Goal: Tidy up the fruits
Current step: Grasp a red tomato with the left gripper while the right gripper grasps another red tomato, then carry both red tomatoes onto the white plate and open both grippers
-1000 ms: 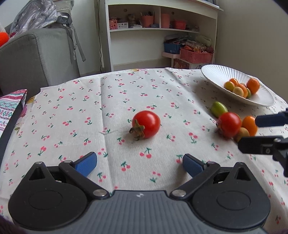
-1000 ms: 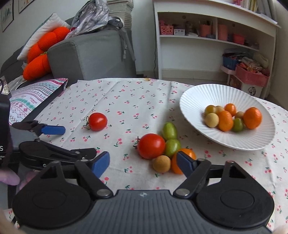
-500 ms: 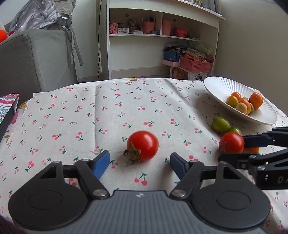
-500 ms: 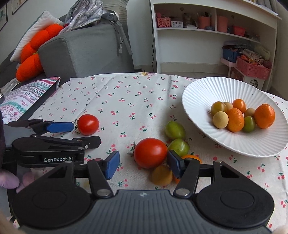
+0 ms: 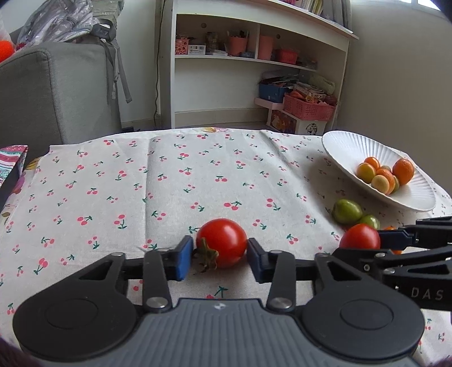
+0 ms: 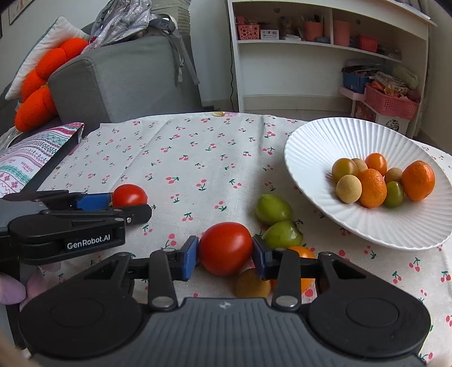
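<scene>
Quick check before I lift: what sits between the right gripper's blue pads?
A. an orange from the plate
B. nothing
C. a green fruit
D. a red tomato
D: in the right wrist view the right gripper has just been closing and its blue pads flank the red tomato on the tablecloth, beside the green fruits.

Open tablecloth [image 5: 197, 180] lies clear ahead; green tomatoes [image 6: 273, 209] apparently crowd the plate [image 6: 316, 146] approach.

A white shelf unit [image 6: 327, 56] is standing against the pale wall, holding pink pots and baskets, while a grey sofa [image 6: 124, 82] is sitting to its left, carrying an orange cushion [image 6: 42, 84] and a crumpled bag [image 6: 124, 19].
</scene>
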`<state>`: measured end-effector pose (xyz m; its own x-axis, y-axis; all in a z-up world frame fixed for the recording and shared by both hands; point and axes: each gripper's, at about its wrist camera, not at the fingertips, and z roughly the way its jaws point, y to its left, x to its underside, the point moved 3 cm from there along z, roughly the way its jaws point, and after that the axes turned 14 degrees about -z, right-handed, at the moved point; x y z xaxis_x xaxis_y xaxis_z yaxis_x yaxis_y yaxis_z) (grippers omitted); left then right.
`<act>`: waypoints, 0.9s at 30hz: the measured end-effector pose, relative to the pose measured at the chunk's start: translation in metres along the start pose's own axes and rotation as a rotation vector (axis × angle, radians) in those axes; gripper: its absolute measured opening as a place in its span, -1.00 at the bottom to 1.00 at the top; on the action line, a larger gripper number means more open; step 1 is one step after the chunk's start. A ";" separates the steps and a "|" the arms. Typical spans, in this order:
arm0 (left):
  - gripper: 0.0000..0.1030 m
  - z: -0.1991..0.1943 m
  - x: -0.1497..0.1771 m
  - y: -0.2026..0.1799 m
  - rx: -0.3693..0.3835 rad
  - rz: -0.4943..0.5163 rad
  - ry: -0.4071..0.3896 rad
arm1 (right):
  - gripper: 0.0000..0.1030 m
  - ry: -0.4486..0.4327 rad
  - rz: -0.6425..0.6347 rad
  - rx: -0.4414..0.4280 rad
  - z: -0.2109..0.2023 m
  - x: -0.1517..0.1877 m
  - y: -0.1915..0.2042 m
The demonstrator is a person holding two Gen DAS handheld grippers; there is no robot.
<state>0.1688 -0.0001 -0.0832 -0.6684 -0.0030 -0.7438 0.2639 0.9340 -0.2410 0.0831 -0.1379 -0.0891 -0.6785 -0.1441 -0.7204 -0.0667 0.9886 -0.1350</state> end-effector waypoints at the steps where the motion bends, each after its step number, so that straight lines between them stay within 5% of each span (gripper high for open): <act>1: -0.48 0.000 0.000 0.000 -0.001 0.003 0.000 | -0.28 0.000 -0.004 -0.001 0.000 0.000 0.000; 27: -0.49 -0.023 -0.007 -0.020 0.034 0.029 0.002 | -0.29 -0.059 0.013 -0.008 -0.027 -0.010 -0.013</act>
<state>0.1522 -0.0109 -0.0589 -0.6616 0.0250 -0.7494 0.3068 0.9210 -0.2400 0.0708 -0.1482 -0.0618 -0.6351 -0.1333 -0.7609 -0.0640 0.9907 -0.1202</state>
